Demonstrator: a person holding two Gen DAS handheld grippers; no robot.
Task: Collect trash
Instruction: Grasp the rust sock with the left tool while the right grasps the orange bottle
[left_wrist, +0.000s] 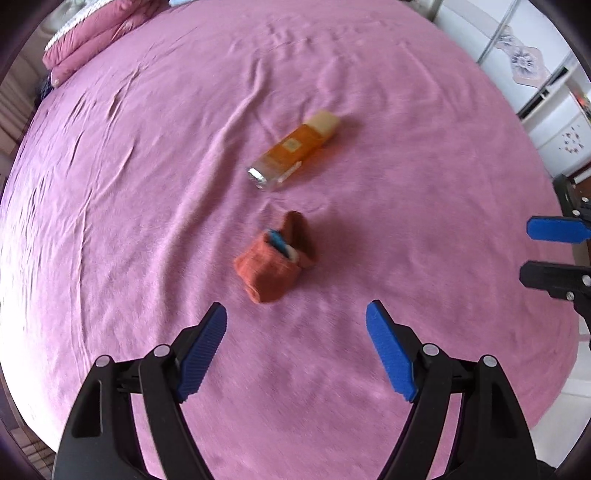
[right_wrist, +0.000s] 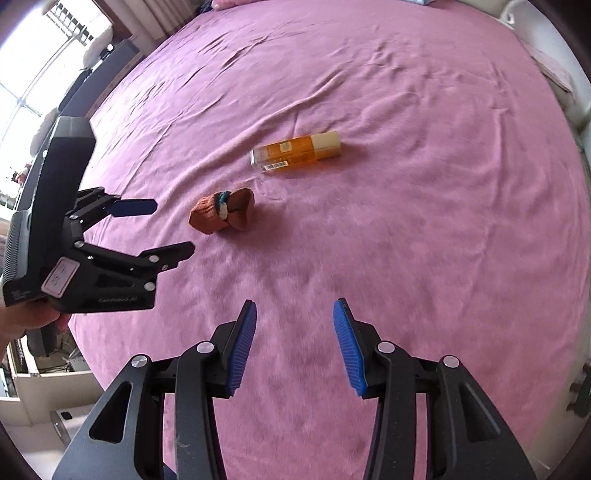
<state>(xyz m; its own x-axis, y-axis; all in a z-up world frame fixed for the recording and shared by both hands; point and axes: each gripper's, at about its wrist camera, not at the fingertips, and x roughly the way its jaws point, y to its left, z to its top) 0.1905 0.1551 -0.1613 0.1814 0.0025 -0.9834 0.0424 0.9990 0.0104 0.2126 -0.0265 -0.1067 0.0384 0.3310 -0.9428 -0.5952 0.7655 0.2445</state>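
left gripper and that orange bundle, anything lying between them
Nothing: in the left wrist view only bare pink bedspread separates the open left gripper from the orange bundle.

Only 2 things lie mid-bed on the pink bedspread (left_wrist: 406, 184): an orange bottle (left_wrist: 295, 147) and, just nearer the front edge, a rust-coloured pouch (left_wrist: 273, 266), a narrow strip of cloth between them. Bare cloth lies around both. Folded pink bedding (left_wrist: 88, 40) blocks the far left corner
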